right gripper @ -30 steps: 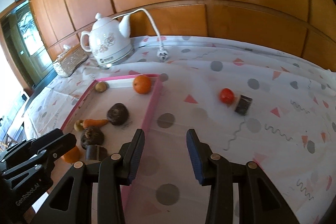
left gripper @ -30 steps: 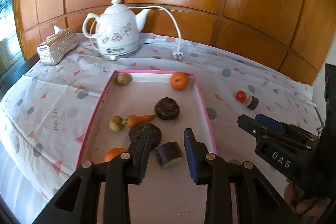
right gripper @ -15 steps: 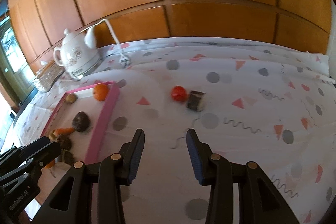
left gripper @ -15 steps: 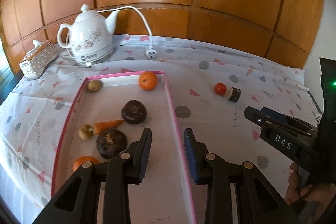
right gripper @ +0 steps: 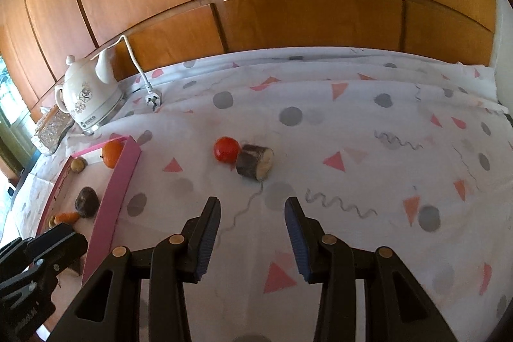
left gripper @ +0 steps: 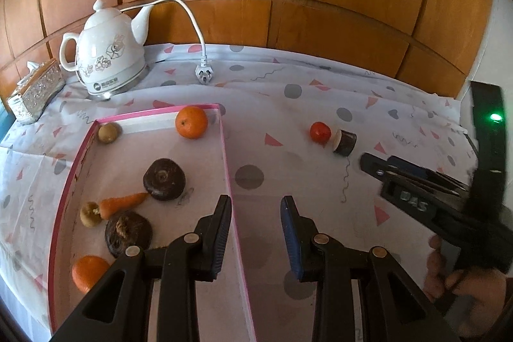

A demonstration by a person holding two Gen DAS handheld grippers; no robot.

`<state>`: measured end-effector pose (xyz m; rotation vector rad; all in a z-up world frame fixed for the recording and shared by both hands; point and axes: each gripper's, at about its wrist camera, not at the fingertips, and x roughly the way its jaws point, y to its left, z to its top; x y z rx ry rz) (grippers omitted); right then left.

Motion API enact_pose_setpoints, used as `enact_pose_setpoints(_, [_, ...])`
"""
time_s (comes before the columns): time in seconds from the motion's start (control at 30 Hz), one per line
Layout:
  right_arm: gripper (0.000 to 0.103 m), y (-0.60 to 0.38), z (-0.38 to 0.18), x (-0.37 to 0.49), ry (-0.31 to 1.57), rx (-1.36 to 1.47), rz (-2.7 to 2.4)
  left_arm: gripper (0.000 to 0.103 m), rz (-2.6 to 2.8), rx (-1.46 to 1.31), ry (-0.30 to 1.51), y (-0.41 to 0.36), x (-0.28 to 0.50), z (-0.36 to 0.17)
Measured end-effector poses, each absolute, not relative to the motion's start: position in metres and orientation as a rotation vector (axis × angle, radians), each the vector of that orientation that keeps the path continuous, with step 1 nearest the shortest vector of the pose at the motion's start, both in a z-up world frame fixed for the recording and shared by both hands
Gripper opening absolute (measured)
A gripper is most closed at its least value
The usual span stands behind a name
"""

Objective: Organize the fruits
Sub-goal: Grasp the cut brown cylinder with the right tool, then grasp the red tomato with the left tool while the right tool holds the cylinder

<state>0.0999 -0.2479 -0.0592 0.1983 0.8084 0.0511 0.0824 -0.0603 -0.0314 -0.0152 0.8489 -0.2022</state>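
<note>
a: worth watching first: pink tray [left gripper: 224, 149], its near wall running right between the spread, empty left gripper [left gripper: 256, 233] fingers. could snag and drag on any forward push.

b: next, right gripper [right gripper: 253, 233], also spread and holding nothing. ahead of it, well apart: dark cut log piece [right gripper: 255, 161] touching red tomato [right gripper: 226, 149], both outside the tray. likely to roll, being round; closing on one could knock the other away.

a: already inside the tray, left of the left gripper: orange [left gripper: 191, 122], carrot [left gripper: 123, 203].

b: writing? "das" on the right gripper body, blurred. kettle [left gripper: 109, 60] label too small to read.
</note>
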Motion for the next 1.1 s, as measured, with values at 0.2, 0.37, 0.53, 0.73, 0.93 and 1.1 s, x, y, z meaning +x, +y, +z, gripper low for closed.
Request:
enact_pose_setpoints(0.2, [0.048,-0.235,-0.072,0.137,0.843,0.130,0.045,0.032,-0.203,-0.015,0.864,-0.066,0.100,-0.034])
enact_pose_setpoints(0.37, [0.028,-0.236,-0.085,0.165,0.881,0.102,0.032,0.032,-0.221,-0.001,0.878,-0.080,0.121,-0.039])
enact_pose_setpoints(0.53, [0.028,-0.246,-0.078,0.155,0.839,0.098,0.025,0.032,-0.256,0.009,0.922,-0.101,0.149,-0.051])
enact_pose_setpoints(0.73, [0.028,-0.267,-0.075,0.141,0.835,0.129,0.005,0.036,-0.315,0.026,0.943,-0.134,0.180,-0.061])
enact_pose_setpoints(0.93, [0.028,-0.283,-0.074,0.132,0.833,0.159,-0.001,0.042,-0.344,0.061,0.944,-0.163,0.202,-0.068])
enact_pose_setpoints(1.1, [0.028,-0.290,-0.077,0.132,0.843,0.181,-0.003,0.041,-0.339,0.095,0.970,-0.177,0.221,-0.082])
